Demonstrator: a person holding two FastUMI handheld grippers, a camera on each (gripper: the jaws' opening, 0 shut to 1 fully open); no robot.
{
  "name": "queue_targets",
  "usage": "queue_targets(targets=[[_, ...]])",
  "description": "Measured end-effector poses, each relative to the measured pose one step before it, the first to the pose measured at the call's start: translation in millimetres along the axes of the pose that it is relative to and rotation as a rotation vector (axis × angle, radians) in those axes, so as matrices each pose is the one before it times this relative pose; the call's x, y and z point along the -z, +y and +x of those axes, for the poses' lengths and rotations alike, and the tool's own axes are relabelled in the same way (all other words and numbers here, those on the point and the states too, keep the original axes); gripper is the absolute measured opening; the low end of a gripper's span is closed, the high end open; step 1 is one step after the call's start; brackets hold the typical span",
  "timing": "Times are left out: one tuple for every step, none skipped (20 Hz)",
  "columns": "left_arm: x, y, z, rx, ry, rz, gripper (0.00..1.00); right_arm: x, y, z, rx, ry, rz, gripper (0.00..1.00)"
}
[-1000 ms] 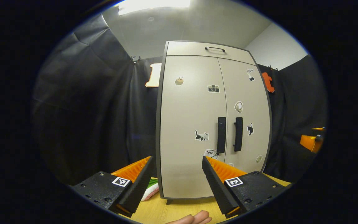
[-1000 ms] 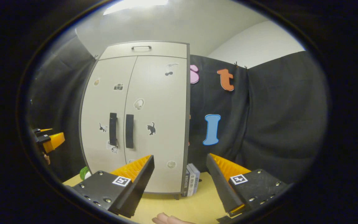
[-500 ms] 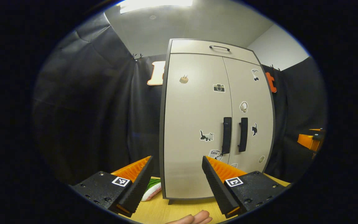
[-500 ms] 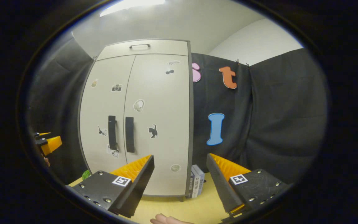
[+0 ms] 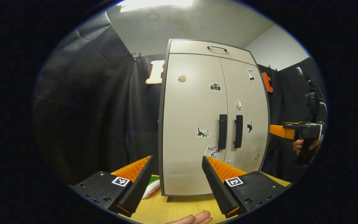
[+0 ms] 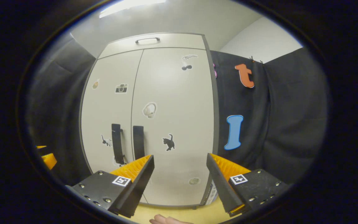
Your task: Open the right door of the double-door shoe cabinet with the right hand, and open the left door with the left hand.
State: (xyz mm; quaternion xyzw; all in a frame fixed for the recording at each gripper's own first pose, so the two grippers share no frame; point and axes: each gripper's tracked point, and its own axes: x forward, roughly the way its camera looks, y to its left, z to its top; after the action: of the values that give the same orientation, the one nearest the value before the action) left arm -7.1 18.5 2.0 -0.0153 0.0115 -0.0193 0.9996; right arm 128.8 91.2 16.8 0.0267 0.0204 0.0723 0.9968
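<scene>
Both doors of the cabinet [image 6: 166, 93] are closed. The right gripper [image 6: 179, 169], fingers apart and empty, faces the right door [image 6: 172, 124], whose handle [image 6: 138, 142] lies ahead, off its left finger, likely lining up a grasp. The left gripper [image 5: 176, 171], also spread and empty, waits farther back, with the left handle [image 5: 222, 131] above its right finger.

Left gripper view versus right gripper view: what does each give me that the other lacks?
Left gripper view: a green-and-white object by the left foot of the shoe cabinet, and a hand holding the right gripper off to the cabinet's right. Right gripper view: books by the cabinet's right foot. Shared: both doors shut, the left gripper and right gripper open.
</scene>
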Motion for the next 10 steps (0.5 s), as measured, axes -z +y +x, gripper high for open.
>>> queue_targets(targets=[[3.41, -0.09, -0.77, 0.00472, 0.00541, -0.00606, 0.96, 1.02, 7.46, 10.92, -0.01032, 0.00322, -0.00198, 1.0], [1.04, -1.04, -0.73, 0.00635, -0.00063, 0.00133, 0.96, 1.41, 8.54, 11.29, -0.0131, 0.00666, 0.00028, 0.98], [2.21, 1.83, -0.38, -0.00103, 0.00021, 0.00985, 0.96, 1.74, 8.83, 11.98, -0.01411, 0.00036, -0.00162, 0.98], [2.33, 2.41, -0.25, -0.00835, -0.00158, 0.01401, 0.96, 2.74, 5.54, 10.52, -0.00551, 0.00417, -0.00601, 1.0], [1.67, 2.64, -0.16, -0.00649, -0.00018, 0.01271, 0.95, 2.23, 6.58, 10.78, -0.00578, 0.00216, -0.00155, 0.98], [2.56, 1.75, -1.44, -0.00246, 0.00071, 0.00648, 0.96, 4.18, 6.8, 8.43, -0.00558, 0.00615, -0.00041, 0.98], [3.12, 1.37, -0.68, -0.0004, -0.00037, 0.00235, 0.96, 5.7, 7.89, 7.07, -0.014, 0.01061, 0.00634, 0.98], [3.08, 1.53, -1.81, 0.00296, 0.00044, -0.00042, 0.96, 3.63, 10.55, 6.23, -0.0223, 0.00628, 0.01236, 0.98], [1.3, 2.37, -1.38, 0.00158, -0.00399, -0.00115, 0.96, 5.81, 7.99, 5.15, -0.01807, 0.00697, 0.00937, 1.0], [2.38, 2.4, -1.39, 0.00093, 0.0, 0.00013, 0.96, 4.63, 6.74, 5.09, -0.0159, 0.0046, 0.00173, 1.0]])
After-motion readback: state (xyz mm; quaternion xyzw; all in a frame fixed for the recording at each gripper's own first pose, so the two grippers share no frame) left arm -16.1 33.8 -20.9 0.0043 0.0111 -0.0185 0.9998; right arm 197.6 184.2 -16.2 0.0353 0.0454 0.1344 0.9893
